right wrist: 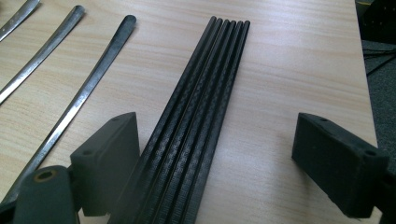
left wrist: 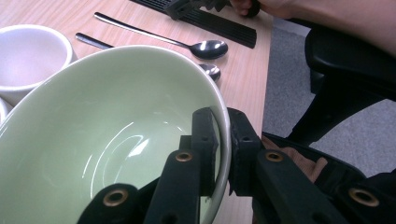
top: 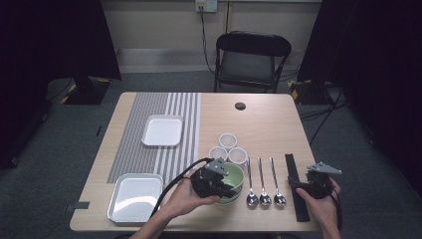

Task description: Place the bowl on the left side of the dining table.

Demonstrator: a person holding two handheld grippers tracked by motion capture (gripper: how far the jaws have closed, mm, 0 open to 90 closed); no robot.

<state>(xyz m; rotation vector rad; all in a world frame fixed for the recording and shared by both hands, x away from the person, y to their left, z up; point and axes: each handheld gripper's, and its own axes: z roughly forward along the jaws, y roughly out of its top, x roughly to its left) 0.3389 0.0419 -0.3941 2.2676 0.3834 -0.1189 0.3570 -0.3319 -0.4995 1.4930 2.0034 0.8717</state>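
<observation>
A pale green bowl [top: 238, 175] stands near the table's front edge, just left of the spoons. My left gripper [top: 226, 188] is shut on its near-left rim. In the left gripper view the two black jaws pinch the bowl's [left wrist: 116, 140] rim, one inside and one outside, at my left gripper [left wrist: 223, 135]. A bundle of black chopsticks [top: 294, 186] lies at the front right. My right gripper [top: 304, 188] hovers low over them. In the right gripper view the chopsticks [right wrist: 196, 121] run between the widely parted jaws of my right gripper [right wrist: 222, 158], close to the left jaw, untouched.
Three spoons [top: 263, 184] lie side by side between bowl and chopsticks. Three small white cups [top: 228, 148] stand just behind the bowl. Two white trays [top: 162, 131] [top: 135, 196] rest on or by a striped mat [top: 149, 104]. A black chair [top: 251, 59] stands beyond the table.
</observation>
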